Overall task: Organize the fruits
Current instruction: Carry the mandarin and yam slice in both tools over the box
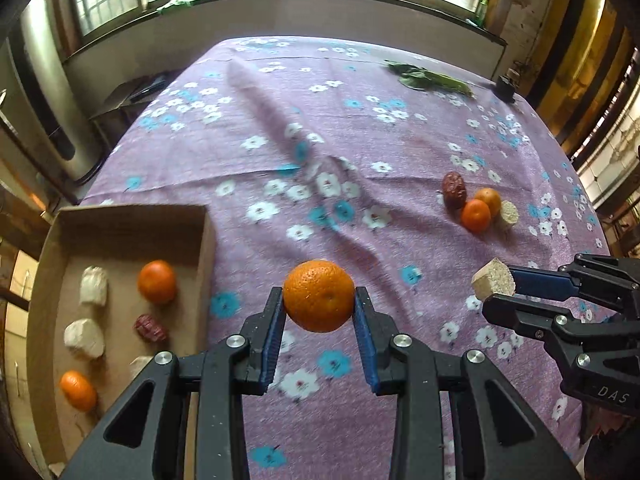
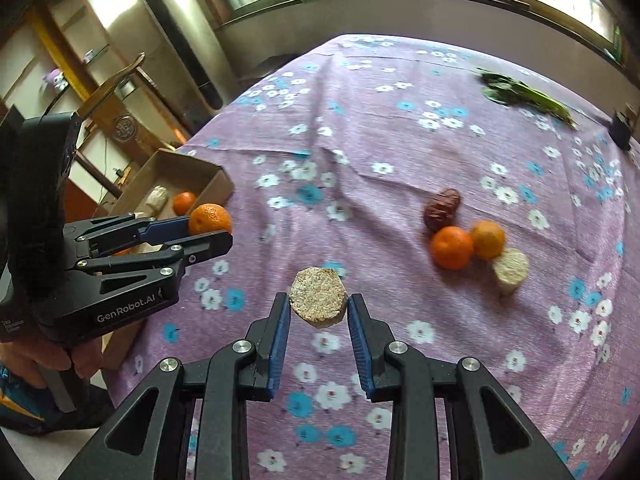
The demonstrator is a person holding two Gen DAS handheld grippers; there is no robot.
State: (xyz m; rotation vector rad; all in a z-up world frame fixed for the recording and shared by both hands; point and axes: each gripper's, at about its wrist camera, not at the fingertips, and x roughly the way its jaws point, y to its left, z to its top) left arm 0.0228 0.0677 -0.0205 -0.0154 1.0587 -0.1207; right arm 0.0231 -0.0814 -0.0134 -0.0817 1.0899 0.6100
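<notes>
I have both grippers loaded and lifted clear of the table, mid-carry. My left gripper (image 1: 319, 300) is clamped on a mandarin (image 1: 319, 295), blue pads pressing its two sides, the fruit hanging above the purple floral tablecloth (image 1: 360, 128) just to the right of the cardboard box (image 1: 132, 216). My right gripper (image 2: 319, 306) is clenched on a tan cut piece with a grainy round face (image 2: 318, 296), likewise held above the cloth and nearer the table's middle. The box sits at the left edge of the table and already holds two mandarins, one near its far right corner (image 1: 157, 282) and one at its near left (image 1: 78, 390), a red date (image 1: 150, 327) and several pale chunks (image 1: 85, 338). On the cloth to the right, a small cluster is left: a second red date (image 1: 455, 189), two mandarins touching each other (image 1: 476, 215), and another tan cut piece (image 1: 508, 213) against them. A leafy green bundle (image 1: 430, 78) lies far back near the window and looks unrelated to the sorting. I judge the step in hand to be the transfer of both held items to the box, with roughly half the fruit already inside. The next move calls for carrying the left load over the box's right wall, lowering into bare floor between the date and the far mandarin, and releasing low so it does not roll; the right load should follow without the two grippers colliding over the narrow opening.
</notes>
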